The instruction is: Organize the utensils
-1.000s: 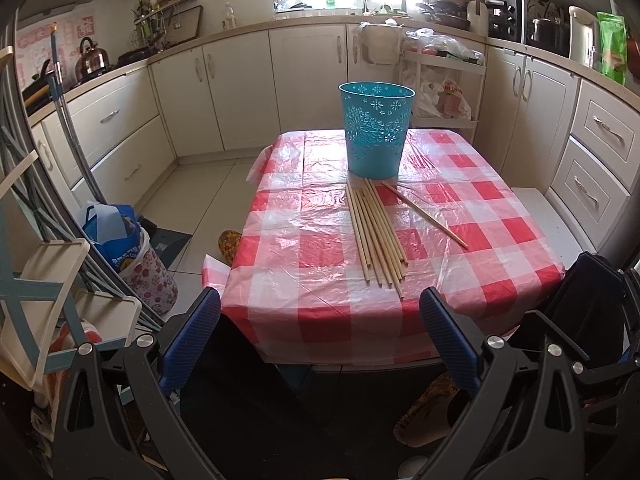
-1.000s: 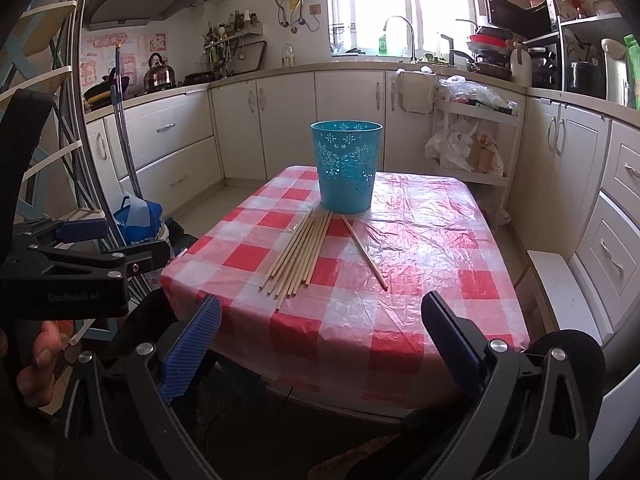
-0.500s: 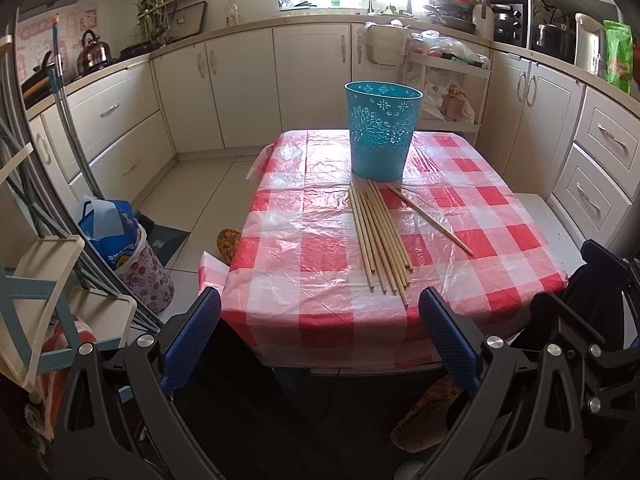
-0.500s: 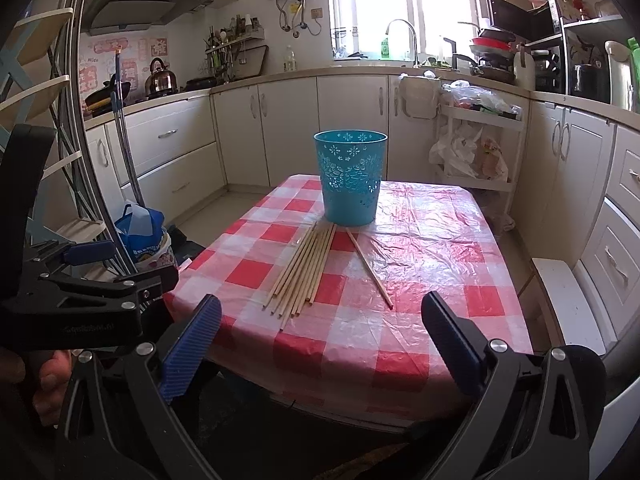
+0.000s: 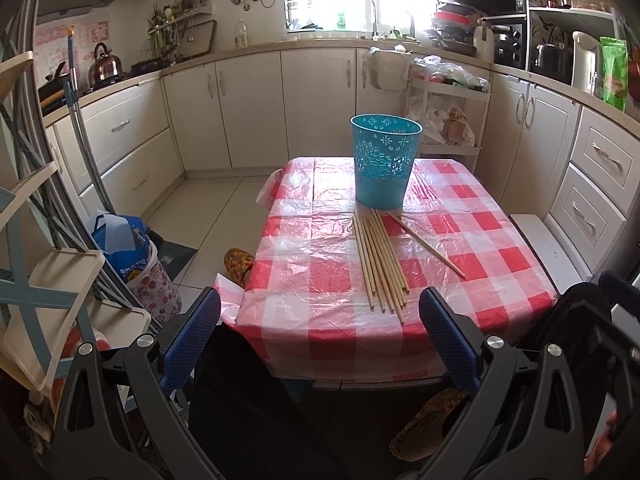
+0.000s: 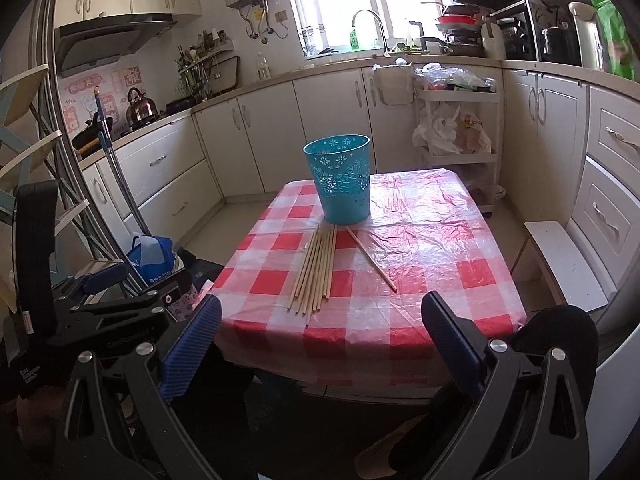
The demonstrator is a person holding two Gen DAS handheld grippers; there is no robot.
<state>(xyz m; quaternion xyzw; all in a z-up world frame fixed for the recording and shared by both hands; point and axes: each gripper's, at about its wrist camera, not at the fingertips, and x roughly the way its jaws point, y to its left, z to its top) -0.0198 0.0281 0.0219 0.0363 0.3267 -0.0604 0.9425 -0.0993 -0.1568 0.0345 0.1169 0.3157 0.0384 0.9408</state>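
Several long wooden chopsticks (image 5: 380, 260) lie side by side on a table with a red-and-white checked cloth (image 5: 320, 280), just in front of an upright teal perforated bucket (image 5: 385, 160). One chopstick (image 5: 426, 245) lies apart to the right, slanted. The same bundle (image 6: 316, 270), single stick (image 6: 372, 258) and bucket (image 6: 340, 178) show in the right wrist view. My left gripper (image 5: 320, 340) is open and empty, before the table's near edge. My right gripper (image 6: 320, 344) is open and empty, also short of the near edge.
Kitchen cabinets (image 5: 248, 112) run along the back and right. A folding rack (image 5: 48, 272) and a blue bag (image 5: 120, 244) stand on the floor at left. A white stool (image 6: 568, 264) stands right of the table. A slipper (image 5: 238, 264) lies under the table's left side.
Both grippers have risen and tilted up a little, so the table sits lower in both views. Nothing on the table has moved.
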